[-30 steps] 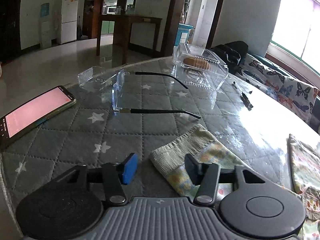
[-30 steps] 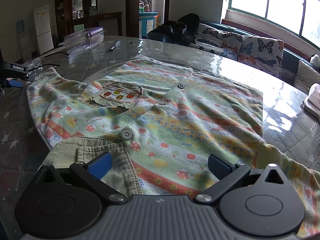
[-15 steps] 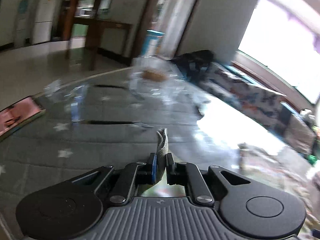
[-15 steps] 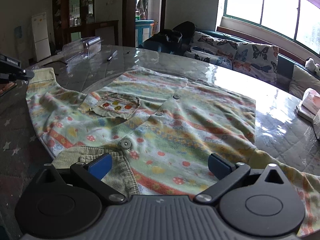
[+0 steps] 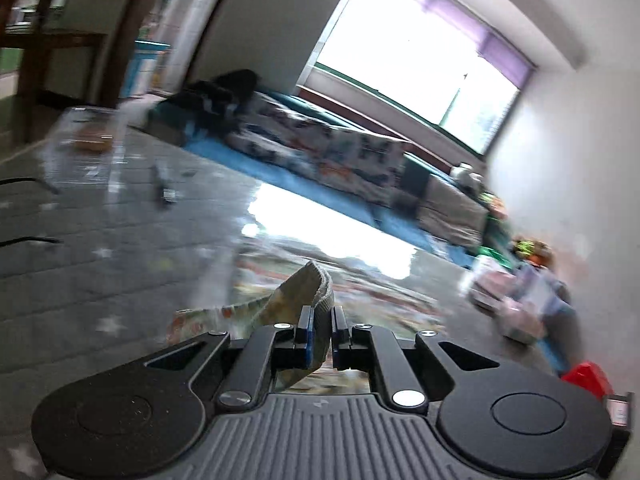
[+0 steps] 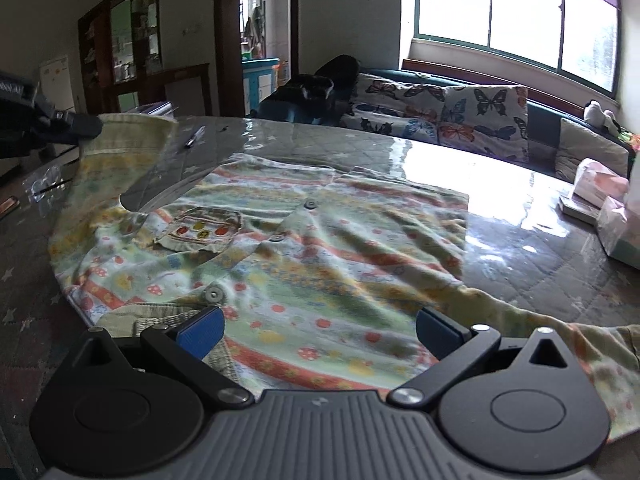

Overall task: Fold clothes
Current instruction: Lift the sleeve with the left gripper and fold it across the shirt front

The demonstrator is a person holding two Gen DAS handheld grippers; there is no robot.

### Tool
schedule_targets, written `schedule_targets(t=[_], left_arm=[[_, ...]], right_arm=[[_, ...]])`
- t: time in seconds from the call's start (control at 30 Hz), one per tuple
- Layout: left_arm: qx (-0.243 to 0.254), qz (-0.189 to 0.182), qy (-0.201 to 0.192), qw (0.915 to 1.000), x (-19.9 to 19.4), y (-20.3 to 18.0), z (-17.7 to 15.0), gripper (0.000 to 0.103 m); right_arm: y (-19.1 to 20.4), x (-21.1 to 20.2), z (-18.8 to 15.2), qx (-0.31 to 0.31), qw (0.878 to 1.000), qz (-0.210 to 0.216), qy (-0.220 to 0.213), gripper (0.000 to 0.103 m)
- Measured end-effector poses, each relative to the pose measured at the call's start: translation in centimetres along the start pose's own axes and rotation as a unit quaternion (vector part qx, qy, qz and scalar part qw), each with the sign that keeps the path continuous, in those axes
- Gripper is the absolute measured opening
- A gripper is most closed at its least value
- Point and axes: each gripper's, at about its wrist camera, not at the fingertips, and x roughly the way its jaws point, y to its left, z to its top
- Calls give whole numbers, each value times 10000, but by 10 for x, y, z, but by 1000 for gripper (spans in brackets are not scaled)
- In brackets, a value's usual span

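No writing is legible in either view. At far left of the right wrist view, the left hand-held gripper (image 6: 86, 126) pinches the ribbed cuff (image 6: 132, 128) of a patterned child's shirt (image 6: 320, 256), lifting that sleeve above the quilted surface (image 6: 540, 248); the left wrist view shows its pads clamped on the cuff (image 5: 320, 292). The shirt lies spread, buttons up, across the surface's middle. In the foreground, the right hand-held gripper (image 6: 318, 330) hangs wide open just above the shirt's near edge, blue pads either side of the fabric.
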Motion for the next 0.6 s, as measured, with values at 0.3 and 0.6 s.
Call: schedule_targets(t=[0.3,0.6], left_arm=[[258,-670,390,9967,27,-49,-12,9],[364,-864,871,9918,51,-59,-33,12]], right_arm=[[-18,-4,-6,345,9993,-122,-53,103],[-25,-8,-8,454,9987,-199,-76,103]])
